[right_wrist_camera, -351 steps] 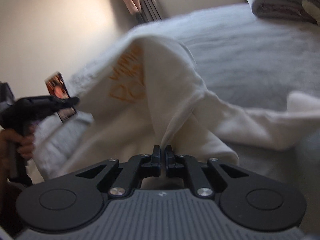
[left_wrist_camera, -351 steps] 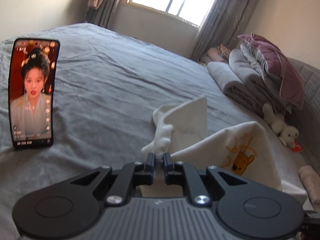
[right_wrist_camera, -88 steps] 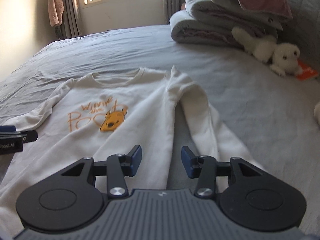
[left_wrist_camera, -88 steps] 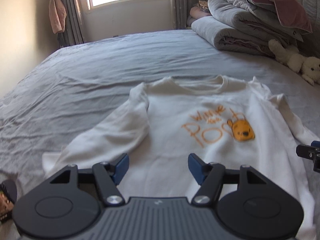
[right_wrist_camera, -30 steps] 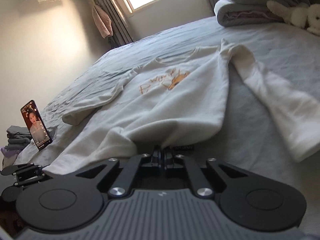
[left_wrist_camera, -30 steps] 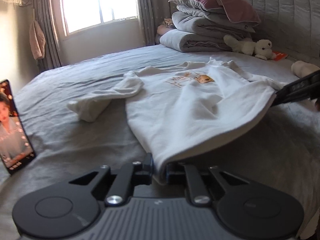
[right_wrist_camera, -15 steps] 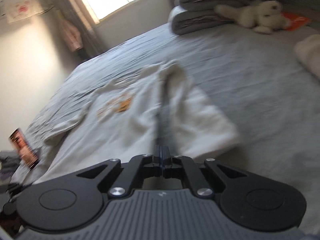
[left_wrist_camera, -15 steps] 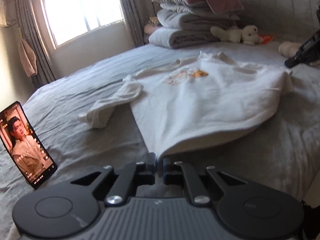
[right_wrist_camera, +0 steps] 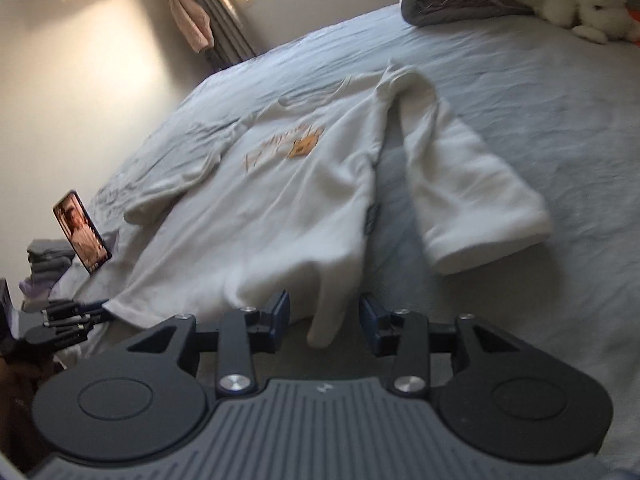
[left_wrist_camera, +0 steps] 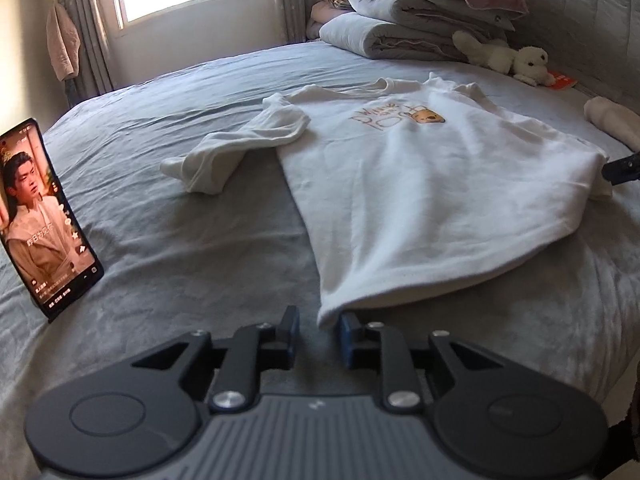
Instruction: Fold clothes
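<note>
The sweatshirt point(left_wrist_camera: 420, 184) lies face up on the bed point(left_wrist_camera: 180, 240), its hem corner between the parted fingers point(left_wrist_camera: 289, 332) of the left gripper point(left_wrist_camera: 316, 334), which have just been opening. One sleeve point(left_wrist_camera: 240, 148) is bunched at ten o'clock of the body. A phone point(left_wrist_camera: 38, 216) stands at nine o'clock. The right gripper's tip point(left_wrist_camera: 622, 168) touches the hem at three o'clock.

A lit phone point(left_wrist_camera: 38, 216) stands on the grey bed point(left_wrist_camera: 180, 248); a plush toy point(left_wrist_camera: 508, 56) lies beside stacked quilts point(left_wrist_camera: 392, 28).
</note>
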